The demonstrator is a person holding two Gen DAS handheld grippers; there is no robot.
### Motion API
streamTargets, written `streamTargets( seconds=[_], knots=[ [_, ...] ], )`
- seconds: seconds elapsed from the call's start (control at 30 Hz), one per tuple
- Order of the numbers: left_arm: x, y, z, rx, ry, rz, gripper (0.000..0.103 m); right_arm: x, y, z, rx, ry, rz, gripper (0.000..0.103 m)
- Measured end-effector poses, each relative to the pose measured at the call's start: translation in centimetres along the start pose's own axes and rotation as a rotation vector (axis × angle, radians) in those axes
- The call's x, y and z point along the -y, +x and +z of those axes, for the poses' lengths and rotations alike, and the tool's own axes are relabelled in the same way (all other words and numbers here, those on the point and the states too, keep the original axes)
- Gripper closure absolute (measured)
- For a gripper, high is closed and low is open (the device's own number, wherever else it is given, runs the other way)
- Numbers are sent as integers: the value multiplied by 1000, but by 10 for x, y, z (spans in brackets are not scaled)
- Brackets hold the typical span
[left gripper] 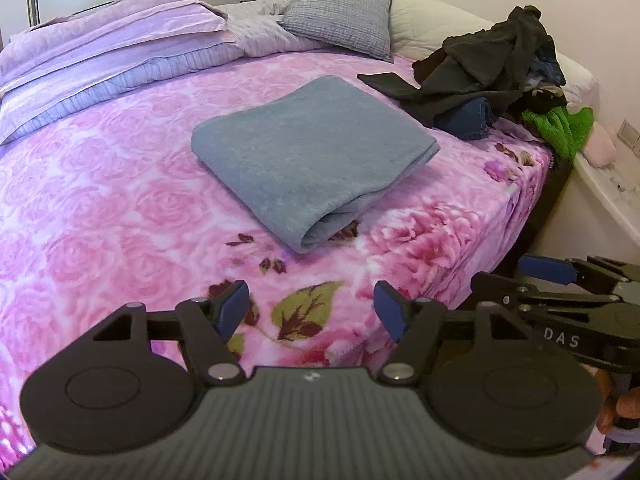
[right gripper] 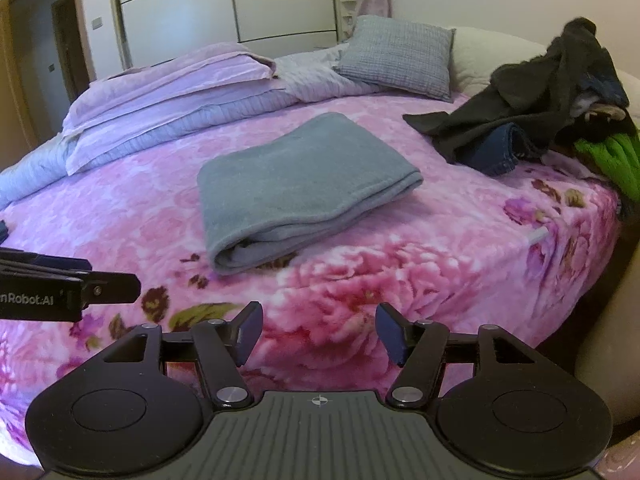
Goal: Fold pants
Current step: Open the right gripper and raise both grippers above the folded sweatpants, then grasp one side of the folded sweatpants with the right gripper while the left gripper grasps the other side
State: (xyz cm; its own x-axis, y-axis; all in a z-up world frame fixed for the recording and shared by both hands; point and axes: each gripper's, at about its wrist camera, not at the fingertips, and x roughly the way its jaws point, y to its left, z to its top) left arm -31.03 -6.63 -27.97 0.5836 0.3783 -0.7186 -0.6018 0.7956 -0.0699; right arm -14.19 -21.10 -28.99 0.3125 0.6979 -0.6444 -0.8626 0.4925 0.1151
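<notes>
Left claw (left gripper: 310,312) (fingertips (left gripper: 626,404) beside)

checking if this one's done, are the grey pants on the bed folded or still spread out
Folded. The grey pants lie as a compact rectangle on the pink floral blanket, with stacked layers visible at the near edge.

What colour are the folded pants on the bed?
Grey-blue folded pants, clearest in the right wrist view.
</notes>
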Motion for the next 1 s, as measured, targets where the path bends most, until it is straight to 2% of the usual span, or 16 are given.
streamTargets(
  seconds=[0.23,0.33,0.43,0.5,0.6,0.67,0.77,0.87,0.93,1.0],
  knots=[
    [-14,39,14,-13,-30,-18,37,19,43,0,-54,54,-6,43],
    [-32,67,27,3,-73,-7,37,39,70,12,-28,89,17,43],
    [-61,104,50,19,-139,2,38,68,106,49,42,85,49,43],
    [-80,130,70,38,-188,21,40,88,133,82,121,46,64,44],
    [-94,167,100,70,-223,67,48,107,183,130,231,-57,91,57],
    [-96,189,115,36,-223,96,53,110,214,152,208,-94,67,65],
    [-101,211,133,-21,-240,79,56,107,246,180,158,-116,81,65],
    [-107,217,142,-42,-281,82,54,111,275,205,26,-72,127,65],
    [-113,220,146,-80,-322,78,54,121,294,218,-77,-16,186,64],
    [-117,221,147,-126,-365,75,54,129,303,225,-138,23,222,63]
  ],
)
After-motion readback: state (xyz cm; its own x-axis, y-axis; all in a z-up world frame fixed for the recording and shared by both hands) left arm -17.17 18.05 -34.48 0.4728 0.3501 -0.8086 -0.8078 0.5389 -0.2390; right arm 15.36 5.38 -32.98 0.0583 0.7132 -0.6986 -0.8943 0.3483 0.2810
